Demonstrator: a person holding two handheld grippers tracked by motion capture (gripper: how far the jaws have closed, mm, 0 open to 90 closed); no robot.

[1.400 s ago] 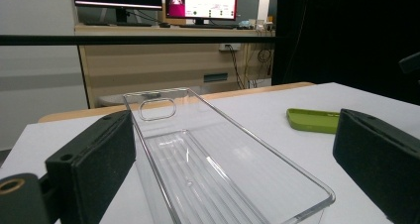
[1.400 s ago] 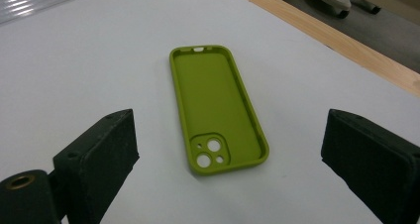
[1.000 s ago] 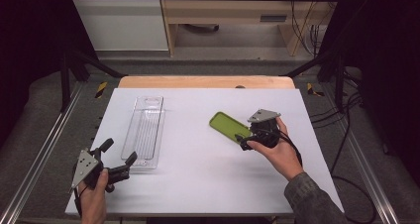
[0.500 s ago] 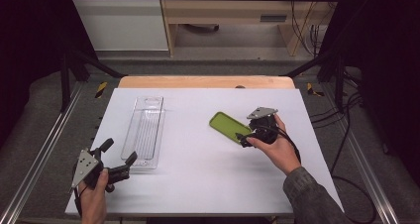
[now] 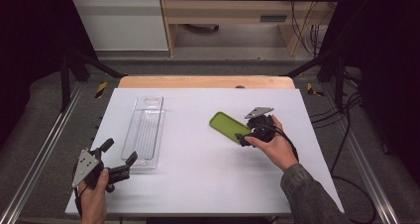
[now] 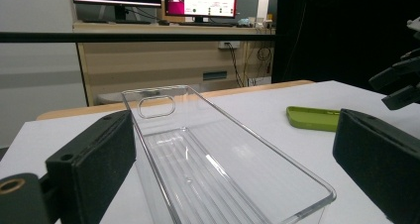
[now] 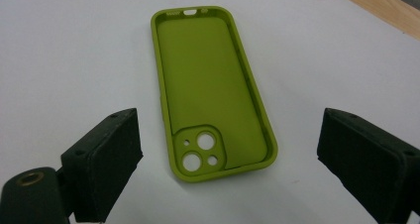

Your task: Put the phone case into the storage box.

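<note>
Green and empty, the phone case (image 7: 213, 90) lies open side up on the desk (image 5: 198, 184) toward its right edge, just ahead of the right hand-held gripper (image 5: 246, 138), whose jaws are spread. No brand or writing is readable on it; the right gripper view shows its camera cutouts. Near the desk's front left corner, the left hand-held gripper (image 5: 119, 158), also spread, faces the clear tray (image 6: 218, 169)
</note>
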